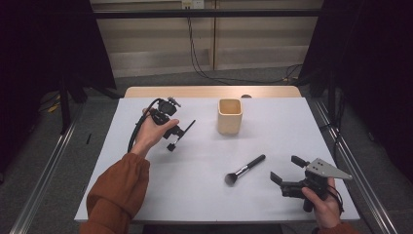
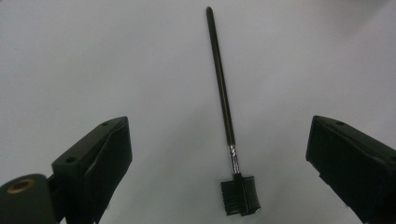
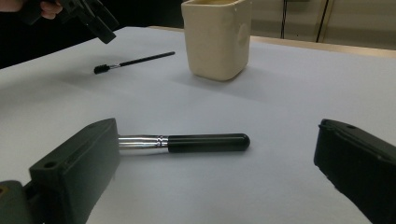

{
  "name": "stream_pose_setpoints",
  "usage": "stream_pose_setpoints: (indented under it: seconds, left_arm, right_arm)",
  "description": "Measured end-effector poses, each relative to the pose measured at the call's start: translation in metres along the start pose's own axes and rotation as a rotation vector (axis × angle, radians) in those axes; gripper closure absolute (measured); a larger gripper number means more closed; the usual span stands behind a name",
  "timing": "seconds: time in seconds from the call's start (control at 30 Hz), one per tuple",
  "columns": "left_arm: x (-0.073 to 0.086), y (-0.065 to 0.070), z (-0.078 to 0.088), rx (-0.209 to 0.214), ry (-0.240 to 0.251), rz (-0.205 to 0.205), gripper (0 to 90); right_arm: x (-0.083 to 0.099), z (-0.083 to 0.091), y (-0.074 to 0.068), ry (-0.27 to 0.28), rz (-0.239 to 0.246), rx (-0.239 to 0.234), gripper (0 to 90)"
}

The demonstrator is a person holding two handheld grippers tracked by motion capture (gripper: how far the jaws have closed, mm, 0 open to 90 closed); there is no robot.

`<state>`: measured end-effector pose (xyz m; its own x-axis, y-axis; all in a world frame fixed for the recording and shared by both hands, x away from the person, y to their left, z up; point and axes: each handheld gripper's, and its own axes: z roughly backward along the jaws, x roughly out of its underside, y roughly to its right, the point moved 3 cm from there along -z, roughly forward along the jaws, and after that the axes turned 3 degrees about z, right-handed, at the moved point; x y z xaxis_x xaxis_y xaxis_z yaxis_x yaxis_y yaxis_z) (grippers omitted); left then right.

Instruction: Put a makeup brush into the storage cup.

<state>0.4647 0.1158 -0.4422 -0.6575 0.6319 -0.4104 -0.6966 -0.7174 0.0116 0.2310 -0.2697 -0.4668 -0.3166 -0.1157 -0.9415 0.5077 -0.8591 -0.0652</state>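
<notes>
Left gripper [image 2: 224, 154], jaws spread wide above thin comb brush [image 2: 223, 93]: lower it squarely over the handle, then close.

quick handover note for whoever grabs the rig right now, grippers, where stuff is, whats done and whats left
Left gripper: open, held above the thin brow comb brush, which lies flat on the table.
Right gripper: open, low near the table's front right, facing the powder brush, not touching it.
Beige cup: upright, beyond both brushes.
Done: nothing gripped yet.
Left: probably pick up each brush and stand it in the cup.
</notes>
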Motion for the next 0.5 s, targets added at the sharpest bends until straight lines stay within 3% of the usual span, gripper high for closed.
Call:
stream_pose_setpoints:
  seconds: [0.27,0.37,0.47,0.5]
  left_arm:
    - [-0.003,-0.002,-0.009,0.01,-0.075,0.013,7.3]
    - [-0.004,-0.001,-0.017,0.034,-0.102,0.005,7.3]
    - [-0.004,-0.002,-0.021,0.023,-0.114,0.011,7.3]
    - [-0.005,-0.003,-0.023,0.016,-0.139,0.018,7.4]
  right_arm:
    - [0.001,-0.002,-0.001,-0.017,0.003,-0.009,0.0]
    - [0.001,-0.002,-0.001,-0.016,0.002,-0.009,0.0]
    - [0.001,-0.002,-0.001,-0.018,0.004,-0.01,0.0]
    - [0.001,-0.002,-0.001,-0.019,0.001,-0.011,0.0]
